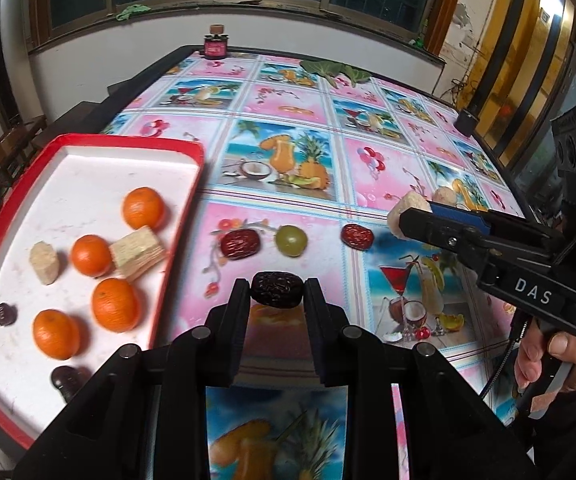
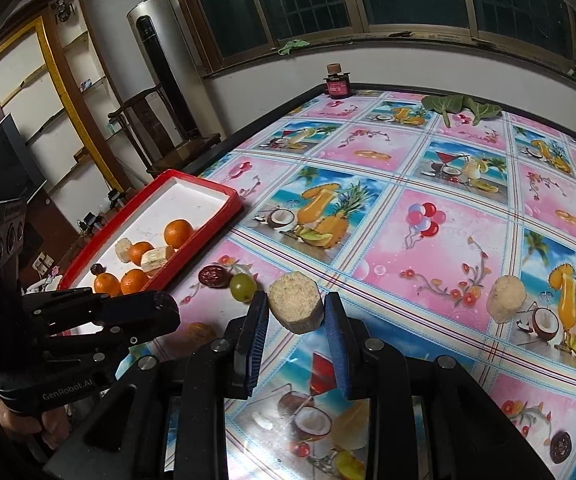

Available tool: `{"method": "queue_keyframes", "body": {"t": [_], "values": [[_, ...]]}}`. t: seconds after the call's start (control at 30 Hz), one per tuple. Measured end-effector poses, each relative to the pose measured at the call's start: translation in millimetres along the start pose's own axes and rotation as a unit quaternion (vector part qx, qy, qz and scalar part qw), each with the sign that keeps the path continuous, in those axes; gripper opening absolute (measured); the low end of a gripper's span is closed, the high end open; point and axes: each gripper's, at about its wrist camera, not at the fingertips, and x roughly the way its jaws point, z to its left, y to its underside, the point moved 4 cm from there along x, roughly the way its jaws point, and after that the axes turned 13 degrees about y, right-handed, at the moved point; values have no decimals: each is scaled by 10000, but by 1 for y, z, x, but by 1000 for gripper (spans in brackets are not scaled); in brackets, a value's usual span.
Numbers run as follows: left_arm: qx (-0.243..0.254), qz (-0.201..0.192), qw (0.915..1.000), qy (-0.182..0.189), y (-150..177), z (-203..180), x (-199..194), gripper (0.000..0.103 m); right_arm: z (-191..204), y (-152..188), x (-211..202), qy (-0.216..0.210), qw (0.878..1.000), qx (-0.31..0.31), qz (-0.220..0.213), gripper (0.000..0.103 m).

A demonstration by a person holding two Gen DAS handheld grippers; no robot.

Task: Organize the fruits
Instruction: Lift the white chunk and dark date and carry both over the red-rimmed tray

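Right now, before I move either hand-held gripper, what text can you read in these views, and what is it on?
"DAS": white letters on the right hand-held gripper body, seen from the left wrist view.
"GenRobot.AI": on the left hand-held gripper body, seen from the right wrist view.
The label on the small dark red jar at the table's far edge is too small to read.

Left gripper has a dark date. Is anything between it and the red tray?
Nothing visible blocks it. The left gripper holds the dark wrinkled date just right of the red-rimmed white tray; only bare patterned tablecloth lies between.
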Motion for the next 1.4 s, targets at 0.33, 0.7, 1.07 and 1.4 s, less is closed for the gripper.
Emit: {"method": "queue_keyframes", "body": {"t": [0.33, 0.7, 1.07, 1.4], "values": [[-177, -44, 9996, -217, 8, 22, -24, 25, 36, -1, -8, -147, 9996, -239, -65, 29], [-240, -118, 9994, -216, 8, 36, -37, 25, 72, -5, -7, -231, 9986, -480, -72, 29], [-304, -149, 9992, -221, 10, 46, -43, 25, 86, -8, -6, -265, 9979, -586, -55, 29], [-508, -271, 9975, -403, 9, 76, -61, 25, 104, -14, 1, -375, 9968, -699, -59, 29]]}}
